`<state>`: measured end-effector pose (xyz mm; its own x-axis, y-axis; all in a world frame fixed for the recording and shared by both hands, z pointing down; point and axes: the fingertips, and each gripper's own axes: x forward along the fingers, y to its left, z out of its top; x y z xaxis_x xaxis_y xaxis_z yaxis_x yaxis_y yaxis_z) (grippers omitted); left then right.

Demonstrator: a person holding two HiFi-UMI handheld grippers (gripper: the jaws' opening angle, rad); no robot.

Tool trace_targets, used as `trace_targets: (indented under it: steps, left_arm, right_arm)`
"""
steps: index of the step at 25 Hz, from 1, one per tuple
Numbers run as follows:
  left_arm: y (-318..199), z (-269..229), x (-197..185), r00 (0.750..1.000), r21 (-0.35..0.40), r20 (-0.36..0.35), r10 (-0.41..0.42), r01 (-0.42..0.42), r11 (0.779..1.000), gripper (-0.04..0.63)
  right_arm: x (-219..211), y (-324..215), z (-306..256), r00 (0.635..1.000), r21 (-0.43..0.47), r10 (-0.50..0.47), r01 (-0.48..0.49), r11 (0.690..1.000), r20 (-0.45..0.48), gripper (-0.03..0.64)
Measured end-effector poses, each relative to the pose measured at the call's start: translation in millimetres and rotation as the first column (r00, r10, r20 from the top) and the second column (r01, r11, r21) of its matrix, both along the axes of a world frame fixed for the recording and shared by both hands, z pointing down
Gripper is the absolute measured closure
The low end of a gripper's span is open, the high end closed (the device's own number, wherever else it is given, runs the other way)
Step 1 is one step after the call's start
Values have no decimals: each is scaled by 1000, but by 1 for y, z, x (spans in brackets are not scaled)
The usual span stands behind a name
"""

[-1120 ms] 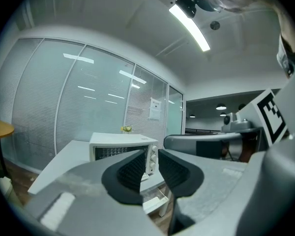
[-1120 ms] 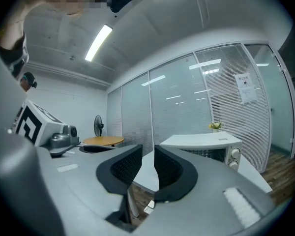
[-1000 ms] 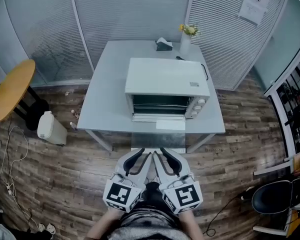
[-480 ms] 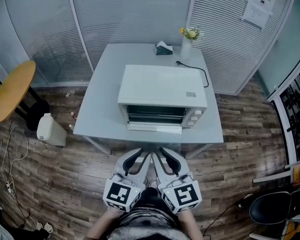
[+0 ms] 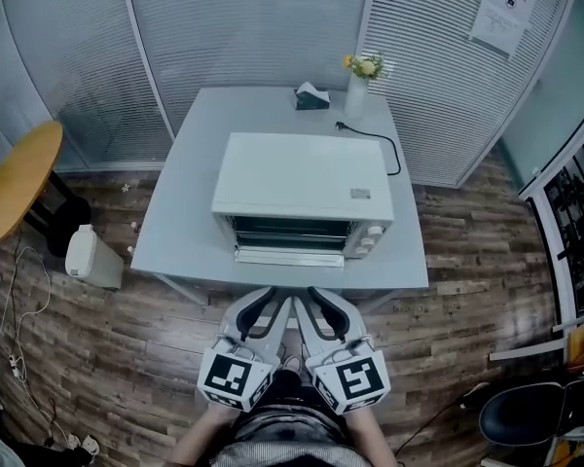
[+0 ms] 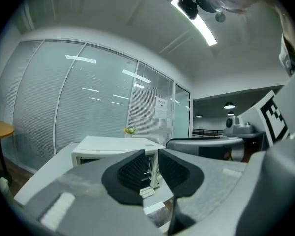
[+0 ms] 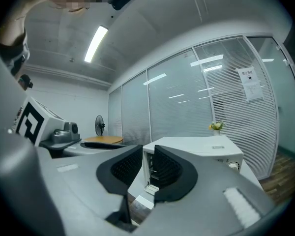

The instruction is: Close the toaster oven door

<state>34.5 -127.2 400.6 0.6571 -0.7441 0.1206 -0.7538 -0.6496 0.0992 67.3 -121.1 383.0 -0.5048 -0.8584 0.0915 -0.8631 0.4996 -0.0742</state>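
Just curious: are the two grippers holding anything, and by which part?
Nothing is held: the left gripper and right gripper have empty, parted jaws, short of the toaster oven.

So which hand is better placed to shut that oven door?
Left, narrowly: both are open and empty, but the left hand-held gripper lines up nearer the open door's middle than the right hand-held gripper.

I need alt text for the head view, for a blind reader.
A white toaster oven sits on a grey table with its door folded down open. Near the camera, the left gripper and right gripper are side by side, open and empty, short of the oven.
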Motion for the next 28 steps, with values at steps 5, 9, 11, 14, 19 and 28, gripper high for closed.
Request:
trace_targets:
  steps: [5, 9, 11, 14, 19, 28]
  left_arm:
    - [-12, 2, 5, 1000, -7, -9, 11, -11, 1000, 505]
    - [-20, 3, 3, 1000, -13, -8, 26, -26, 1000, 505]
    - [-24, 6, 2, 999, -17, 4, 36, -36, 999, 505]
    - [-31, 11, -2, 998, -23, 22, 58, -58, 998, 505]
    - [-42, 24, -10, 996, -43, 60, 71, -69, 997, 505]
    - [-49, 85, -22, 984, -135, 132, 116, -98, 986, 505]
  right_arm:
    - [5, -11, 2, 1000, -7, 10, -10, 1000, 3, 541]
    - [2, -20, 3, 1000, -14, 24, -24, 1000, -1, 543]
    - [0, -24, 5, 999, -19, 32, -32, 999, -10, 543]
    - [-5, -32, 11, 999, -32, 45, -46, 998, -24, 543]
    - [-13, -43, 31, 996, -69, 59, -64, 996, -73, 545]
    - [-22, -53, 91, 986, -184, 58, -87, 979, -154, 543]
